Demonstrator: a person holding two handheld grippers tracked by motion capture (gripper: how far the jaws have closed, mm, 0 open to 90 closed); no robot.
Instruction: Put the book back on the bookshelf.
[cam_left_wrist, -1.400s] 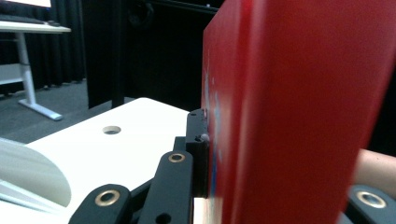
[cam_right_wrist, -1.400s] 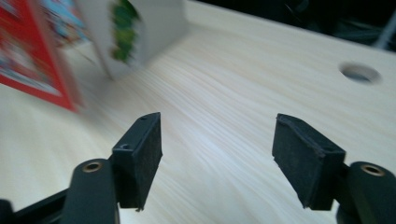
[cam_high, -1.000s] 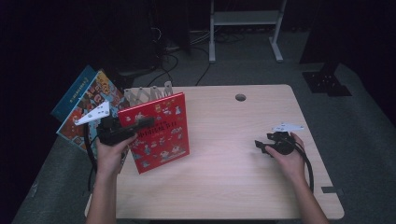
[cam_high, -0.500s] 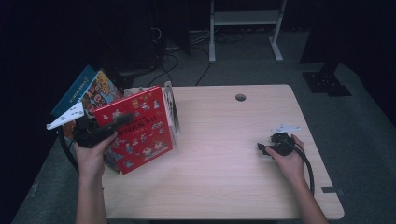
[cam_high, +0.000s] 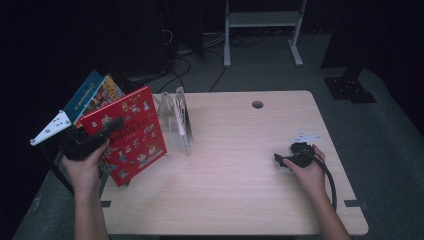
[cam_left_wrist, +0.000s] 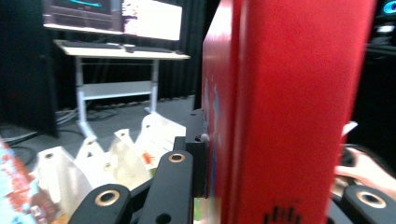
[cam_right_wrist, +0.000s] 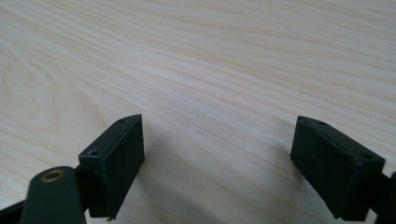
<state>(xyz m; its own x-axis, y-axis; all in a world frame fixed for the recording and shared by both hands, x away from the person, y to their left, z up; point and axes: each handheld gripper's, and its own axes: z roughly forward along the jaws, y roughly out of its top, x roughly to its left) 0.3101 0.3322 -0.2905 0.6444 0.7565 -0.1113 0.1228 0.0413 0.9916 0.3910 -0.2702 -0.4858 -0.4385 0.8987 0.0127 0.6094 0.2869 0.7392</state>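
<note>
Above the pale wooden table (cam_high: 235, 190), high view: the left gripper (cam_high: 107, 131) is clamped on a large red picture book with cartoon cover art (cam_high: 129, 132), held tilted at the table's left edge. Behind the red book, off the table's left side, lean two further books, one blue-covered (cam_high: 82, 94) and one multicoloured (cam_high: 106, 90). Just right of the red book stands a white slotted book rack (cam_high: 179, 120). Well apart, near the table's right edge, the right gripper (cam_high: 280, 160) rests on the wood with its jaws spread and nothing in them; they have just been opening.

Left gripper view: black jaws pressed against both faces of the red book (cam_left_wrist: 289, 107), rack dividers (cam_left_wrist: 126, 154) to its left.

Right gripper view: jaws standing wide, bare tabletop (cam_right_wrist: 210, 70) between them.
</note>
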